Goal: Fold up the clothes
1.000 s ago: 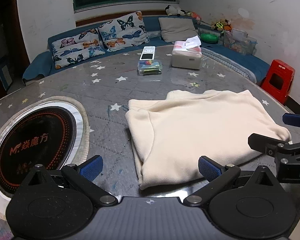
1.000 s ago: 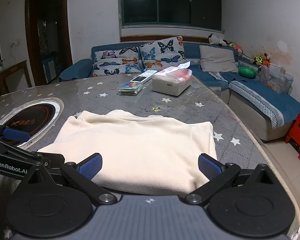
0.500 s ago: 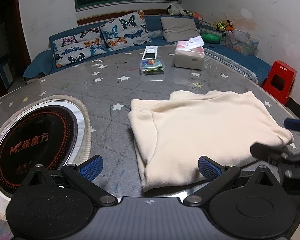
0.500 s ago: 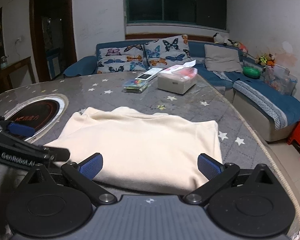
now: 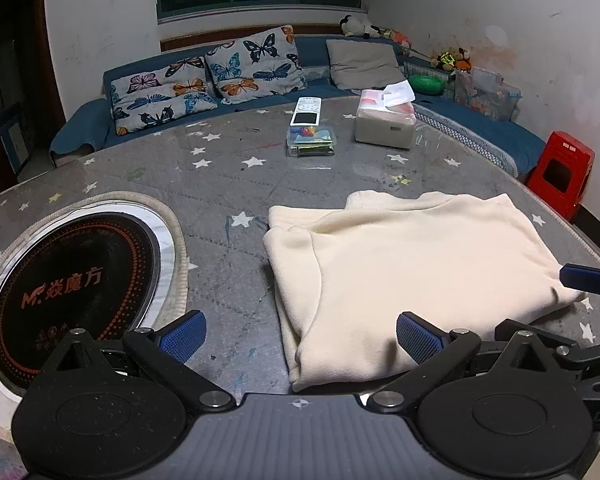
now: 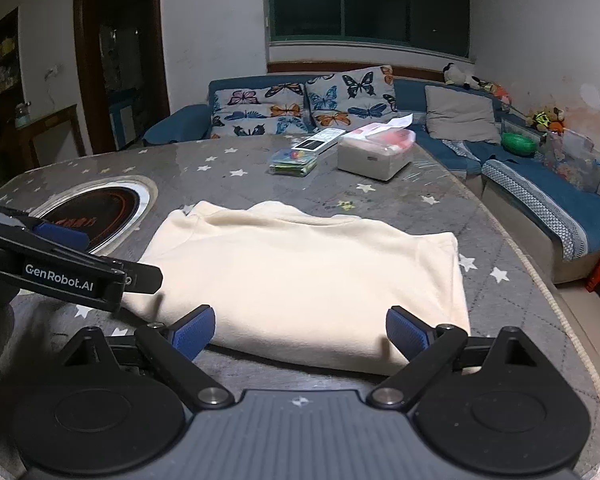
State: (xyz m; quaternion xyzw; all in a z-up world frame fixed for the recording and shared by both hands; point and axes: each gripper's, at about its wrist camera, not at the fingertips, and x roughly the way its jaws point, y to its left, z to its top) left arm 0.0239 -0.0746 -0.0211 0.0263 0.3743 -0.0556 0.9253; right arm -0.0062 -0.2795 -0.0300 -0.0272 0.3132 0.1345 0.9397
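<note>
Cream garment (image 5: pixel 412 272), folded into a thick rectangle, lies flat on the tabletop (image 5: pixel 228 184) near the edge closest to me and toward its right side. Largest of all is that round tabletop itself, under a grey star-printed cover. Set into it toward the left edge is a black induction cooktop (image 5: pixel 72 292) with orange lettering and a pale ring around it, well apart from the garment.

Now my tongs. My left gripper (image 5: pixel 298 338) sits low over the near edge with its blue pads spread wide; the left pad is over bare cover, the right pad is above the garment's near left corner, and nothing is clamped. My right gripper (image 6: pixel 300 332) stands at the garment's near edge, its jaws closing a little from nearly full width, both blue pads just at the folded hem with cloth lying between them. The pads are not pressing on it as far as I can see. Each tool pokes into the other's view from the side.

Smaller things sit near the far edge: a tissue box (image 5: pixel 385 122) with a sheet sticking up, and just left of it a clear plastic case (image 5: pixel 310 142) with colourful contents. A white remote (image 5: pixel 306 111) rests with one end on that case, touching it. A tiny scrap (image 5: pixel 401 179) lies between the box and the garment.
</note>
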